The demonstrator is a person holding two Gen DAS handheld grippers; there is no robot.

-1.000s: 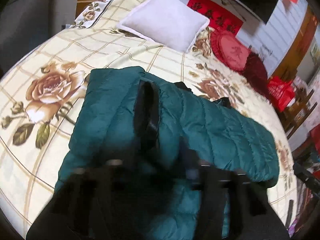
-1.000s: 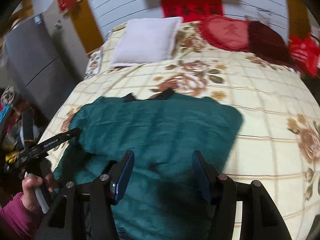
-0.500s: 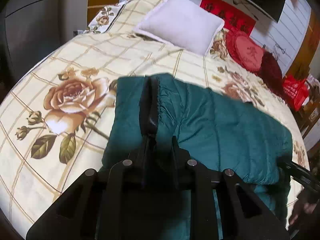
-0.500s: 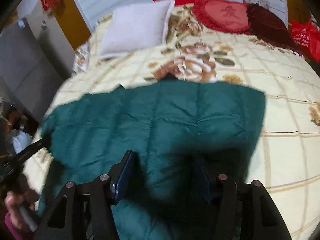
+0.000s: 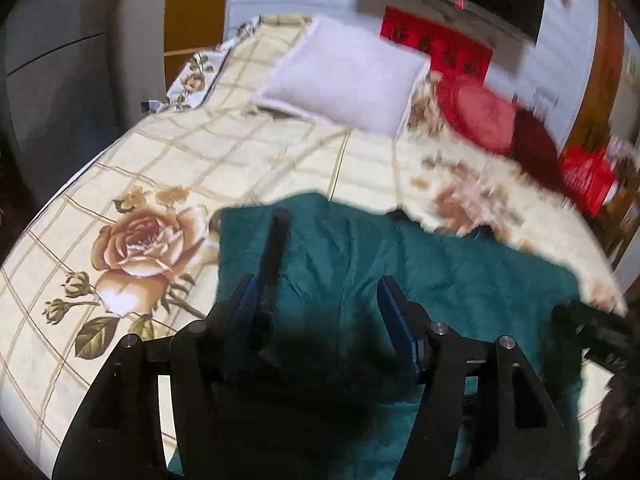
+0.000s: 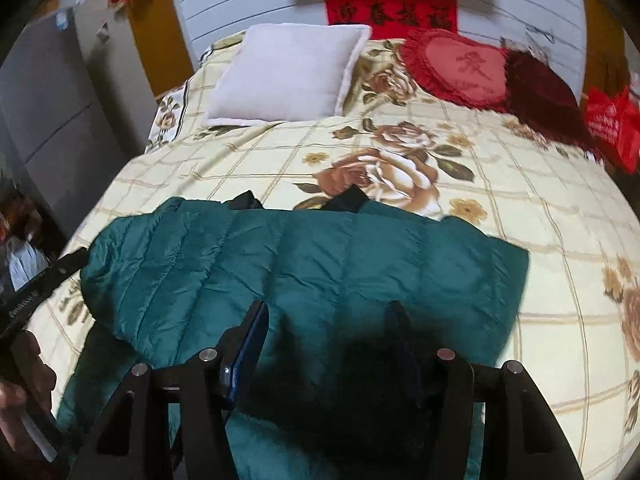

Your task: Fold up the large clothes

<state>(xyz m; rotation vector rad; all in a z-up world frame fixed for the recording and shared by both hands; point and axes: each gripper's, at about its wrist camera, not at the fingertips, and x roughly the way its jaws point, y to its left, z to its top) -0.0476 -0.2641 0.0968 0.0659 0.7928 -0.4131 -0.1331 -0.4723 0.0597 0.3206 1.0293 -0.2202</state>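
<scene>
jacket: The green puffy jacket (image 6: 304, 272) lies flat on the bed (image 6: 540, 216), folded into a wide band. It fills the middle of both views.
dark strip: A dark strip (image 5: 276, 248) runs up the jacket at 12 o'clock from the left pad. It looks like the zip edge.
left hand-held gripper: The left hand-held gripper (image 5: 320, 320) is opening right now. Jacket cloth lies under the gap, but the pads do not squeeze it.
right hand-held gripper: The right hand-held gripper (image 6: 324, 344) stands half open over the jacket, near its 6 o'clock edge. It holds nothing. The cloth below it is in dark shade, so I cannot tell if the tips touch.
risk 1: The jacket is puffy. The fold may spring back up, because nothing presses on it now.
risk 2: The cloth looks slick. A pad may grab only the top layer, and the layers below would stay put and bunch up.
risk 3: The near edge hangs close to the bed's side at 6 o'clock. A pull that way may drag the jacket off the bed.
risk 4: The two hand-held grippers are near each other. They could bump if both reach for the same spot.
far off: The white pillow (image 6: 288, 72) and red cushion (image 6: 460, 68) sit at 12 o'clock, well apart from the jacket. They look safe.
</scene>
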